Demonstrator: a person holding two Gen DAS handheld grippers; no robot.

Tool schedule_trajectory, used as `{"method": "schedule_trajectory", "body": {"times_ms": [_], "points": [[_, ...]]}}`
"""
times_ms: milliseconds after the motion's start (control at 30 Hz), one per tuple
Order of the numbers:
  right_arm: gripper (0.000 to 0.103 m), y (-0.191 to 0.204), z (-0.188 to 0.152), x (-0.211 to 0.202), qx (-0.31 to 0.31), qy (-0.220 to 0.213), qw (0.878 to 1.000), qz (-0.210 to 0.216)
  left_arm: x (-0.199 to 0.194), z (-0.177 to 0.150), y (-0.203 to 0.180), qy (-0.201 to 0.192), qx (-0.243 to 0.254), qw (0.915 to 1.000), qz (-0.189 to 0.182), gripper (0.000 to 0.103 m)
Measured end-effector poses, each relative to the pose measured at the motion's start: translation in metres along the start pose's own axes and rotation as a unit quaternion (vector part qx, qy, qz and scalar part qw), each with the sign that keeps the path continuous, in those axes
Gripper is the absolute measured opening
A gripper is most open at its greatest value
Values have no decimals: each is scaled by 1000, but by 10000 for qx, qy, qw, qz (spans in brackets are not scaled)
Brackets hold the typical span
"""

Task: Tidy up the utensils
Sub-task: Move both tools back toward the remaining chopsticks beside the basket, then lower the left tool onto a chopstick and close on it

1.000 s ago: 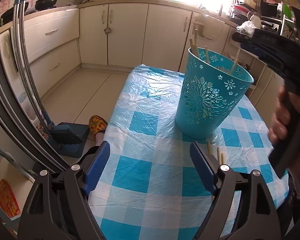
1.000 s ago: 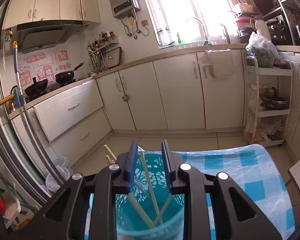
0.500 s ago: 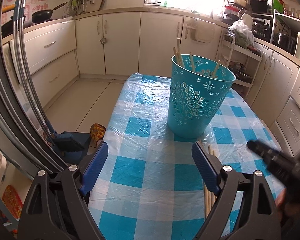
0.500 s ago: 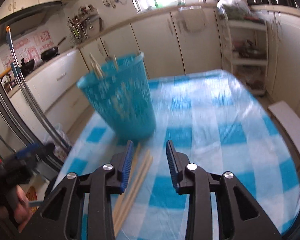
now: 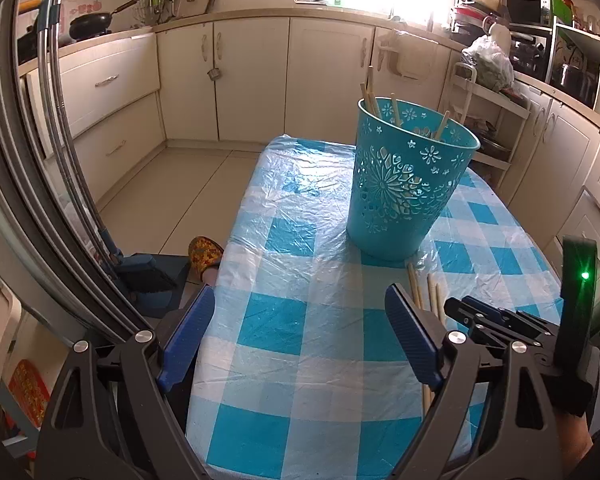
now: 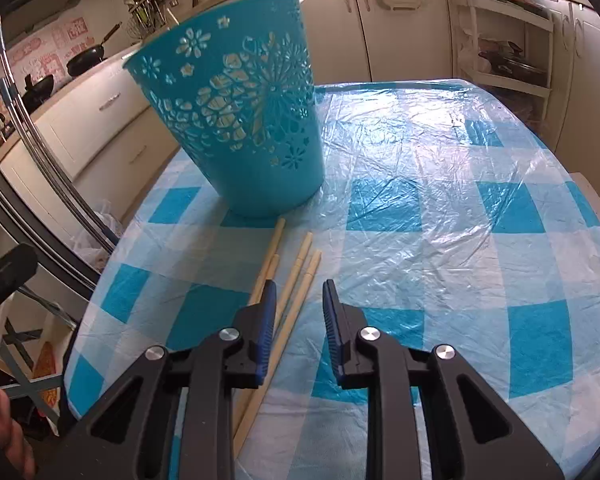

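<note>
A teal cut-out basket point(image 5: 412, 184) point(image 6: 240, 120) stands on the checked table, with several wooden chopsticks point(image 5: 370, 92) poking out of its top. Several more loose chopsticks point(image 6: 296, 276) point(image 5: 418, 288) lie on the cloth just in front of its base. My right gripper point(image 6: 299, 286) hovers low over their near ends. Its jaws are narrow and closing, and the pads press on nothing. It also shows at the right edge of the left wrist view point(image 5: 500, 320). My left gripper point(image 5: 298, 296) is wide open over bare cloth, left of the loose chopsticks.
The table point(image 5: 300, 240) carries a blue-and-white cloth under crinkled plastic, and its left edge drops to the floor. A slippered foot point(image 5: 204, 252) and a dustpan point(image 5: 152, 276) are beside it. Cabinets point(image 5: 252, 80) line the far walls, and a wire rack point(image 6: 508, 60) stands at the right.
My right gripper came down from above the basket to the loose chopsticks on the table. The chopstick seen between its jaws earlier is gone. The left gripper barely moved.
</note>
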State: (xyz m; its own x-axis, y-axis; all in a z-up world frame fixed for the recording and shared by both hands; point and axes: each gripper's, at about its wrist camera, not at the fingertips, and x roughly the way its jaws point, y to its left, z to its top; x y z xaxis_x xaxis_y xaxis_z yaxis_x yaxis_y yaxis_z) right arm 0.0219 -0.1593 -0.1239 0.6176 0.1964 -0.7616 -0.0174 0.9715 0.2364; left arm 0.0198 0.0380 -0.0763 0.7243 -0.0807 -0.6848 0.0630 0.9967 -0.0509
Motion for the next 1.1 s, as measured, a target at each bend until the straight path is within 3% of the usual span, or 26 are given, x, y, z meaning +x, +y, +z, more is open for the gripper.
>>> {"method": "schedule_trajectory", "body": {"times_ms": [200, 467, 767, 1100], "points": [[11, 6, -9, 6, -442, 164, 9986, -233, 5, -1, -5, 119, 76, 9999, -44, 84], [10, -18, -11, -3, -681, 128, 9967, -421, 48, -6, -50, 657, 632, 9948, -447, 84], [7, -47, -12, -8, -305, -26, 9995, -117, 105, -15, -92, 1287, 942, 9856, -562, 82], [7, -53, -12, -9, -82, -50, 9999, 139, 116, -21, -91, 1452, 1018, 9835, -342, 67]]}}
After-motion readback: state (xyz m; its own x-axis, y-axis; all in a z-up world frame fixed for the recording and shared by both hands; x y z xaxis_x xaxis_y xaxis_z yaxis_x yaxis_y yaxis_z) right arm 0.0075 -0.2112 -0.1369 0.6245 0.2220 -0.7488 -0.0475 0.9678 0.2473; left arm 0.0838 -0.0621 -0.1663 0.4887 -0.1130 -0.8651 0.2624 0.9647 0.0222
